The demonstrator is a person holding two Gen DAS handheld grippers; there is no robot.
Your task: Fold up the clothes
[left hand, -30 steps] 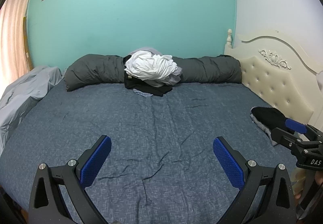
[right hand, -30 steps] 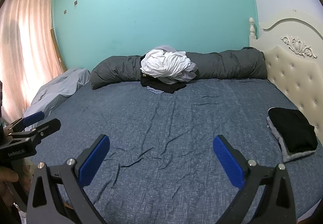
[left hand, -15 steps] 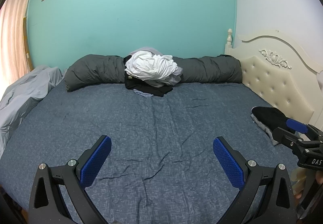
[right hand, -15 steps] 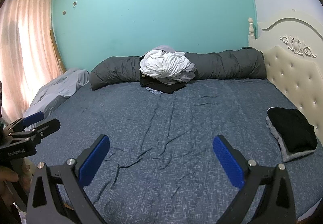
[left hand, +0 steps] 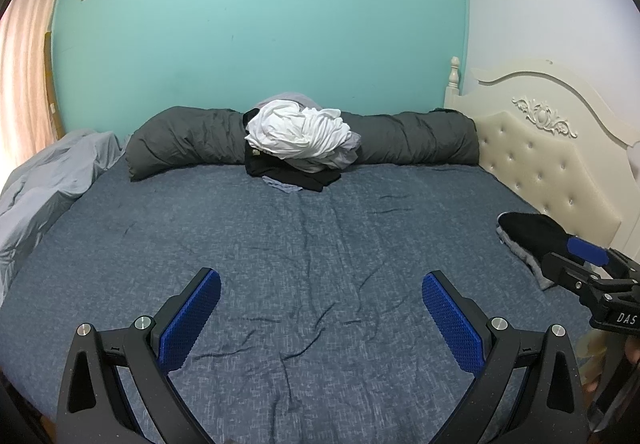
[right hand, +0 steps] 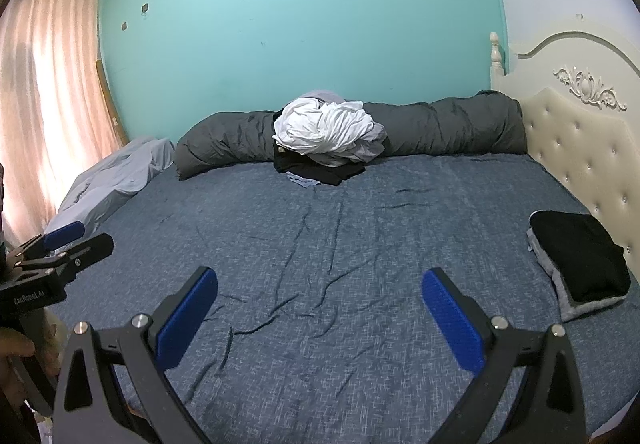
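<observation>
Over blue-grey speckled bedsheet point(left hand: 320, 236): left gripper point(left hand: 320, 320) and right gripper point(right hand: 320, 318), jaws spread wide, empty, barely drifted in the last second. Crumpled white-and-black unfolded clothes heap point(right hand: 326, 138) untouched at far edge; black-on-grey folded stack point(right hand: 580, 262), probably finished, beside headboard. Next garment not yet fetched.

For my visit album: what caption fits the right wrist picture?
Open right tongs hover over a blue bed, unfolded clothes pile far ahead, folded black garment at right.

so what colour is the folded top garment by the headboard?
Black folded garment, on a grey one; clearest in the right wrist view.
</observation>
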